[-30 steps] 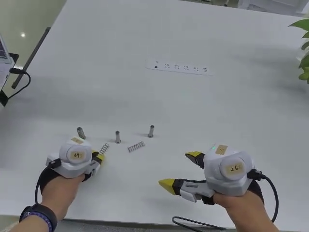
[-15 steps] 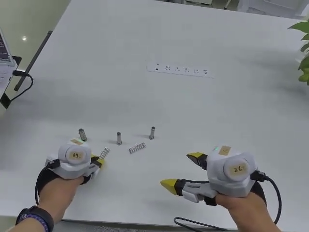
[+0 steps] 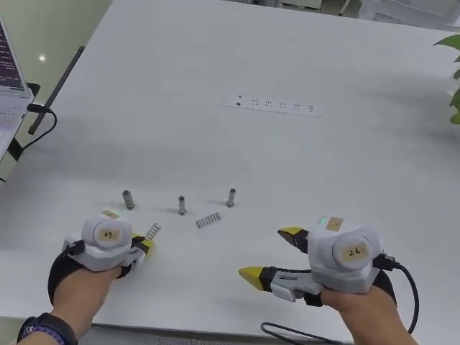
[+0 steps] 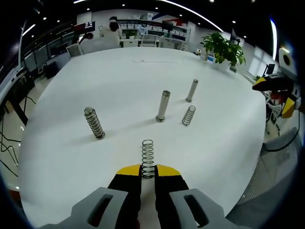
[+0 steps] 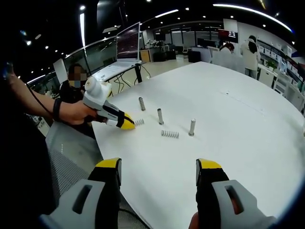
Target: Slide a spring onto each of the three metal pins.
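The left gripper (image 4: 148, 172) pinches a spring (image 4: 147, 153), its lower end hidden between the jaws. The right gripper (image 5: 158, 171) hangs wide open. A second spring (image 4: 188, 115) lies on the table near the middle pin (image 4: 163, 106).

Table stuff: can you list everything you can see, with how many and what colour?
table: one, white, under everything
bare pins: two, silver, standing up mid-table: middle pin, right pin
upright spring: one, silver, left of the pins, apparently standing over a third pin
loose spring: one, silver, lying flat just in front of the pins
held spring: one, silver, between the left gripper's jaws
power strip: one, white, far side of table
laptop: one, left edge, partly seen
cable: one, black, beside laptop
plant: one, green, right edge
left gripper: grey, yellow tips, shut on held spring
right gripper: grey, yellow tips, open, near right
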Available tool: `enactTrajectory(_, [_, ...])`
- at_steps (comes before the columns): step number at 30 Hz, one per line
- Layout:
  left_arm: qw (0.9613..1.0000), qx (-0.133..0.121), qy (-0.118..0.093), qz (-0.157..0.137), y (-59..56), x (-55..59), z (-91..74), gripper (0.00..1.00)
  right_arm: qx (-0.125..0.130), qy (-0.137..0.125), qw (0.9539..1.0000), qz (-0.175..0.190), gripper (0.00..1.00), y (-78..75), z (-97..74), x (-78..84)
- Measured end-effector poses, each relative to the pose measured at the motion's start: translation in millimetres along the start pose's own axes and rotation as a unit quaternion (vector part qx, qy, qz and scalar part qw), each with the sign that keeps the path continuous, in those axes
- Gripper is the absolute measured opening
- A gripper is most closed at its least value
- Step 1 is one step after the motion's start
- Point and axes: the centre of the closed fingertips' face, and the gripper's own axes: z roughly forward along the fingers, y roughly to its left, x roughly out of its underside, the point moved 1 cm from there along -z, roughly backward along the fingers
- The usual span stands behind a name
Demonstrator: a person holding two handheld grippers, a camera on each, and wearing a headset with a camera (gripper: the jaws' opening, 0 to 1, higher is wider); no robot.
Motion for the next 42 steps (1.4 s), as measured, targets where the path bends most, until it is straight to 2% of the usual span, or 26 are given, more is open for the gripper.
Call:
enactTrajectory(10, [0.9999,-0.002,-0.012,0.002,6.0,-6.9,-11.0,0.02,-0.004,0.001,1.0000,-0.003,0.62,2.0,1.9,-2.5])
enactTrajectory(18, [0.9998,0.000,-0.019,-0.006,9.8,-7.1,-19.8,0.02,-0.008,0.001,1.0000,-0.003,0.61,4.7,4.4,-3.8])
enactTrajectory(32, [0.9987,0.004,-0.049,0.016,13.2,-24.3,-47.2,0.02,-0.022,0.006,0.9996,-0.014,0.59,12.6,10.3,-5.7])
enactTrajectory(35, [0.9984,0.010,-0.054,0.017,10.9,-27.4,-52.8,0.02,-0.025,0.005,0.9996,-0.014,0.57,13.8,13.0,-5.6])
enactTrajectory(39, [0.9972,0.021,-0.061,0.038,0.6,-31.7,-62.4,0.02,-0.035,0.012,0.9991,-0.019,0.56,19.5,18.0,-2.2])
enactTrajectory(42, [0.9962,0.028,-0.064,0.053,-7.2,-33.6,-70.3,0.02,-0.041,0.007,0.9990,-0.018,0.54,23.5,20.9,-4.2])
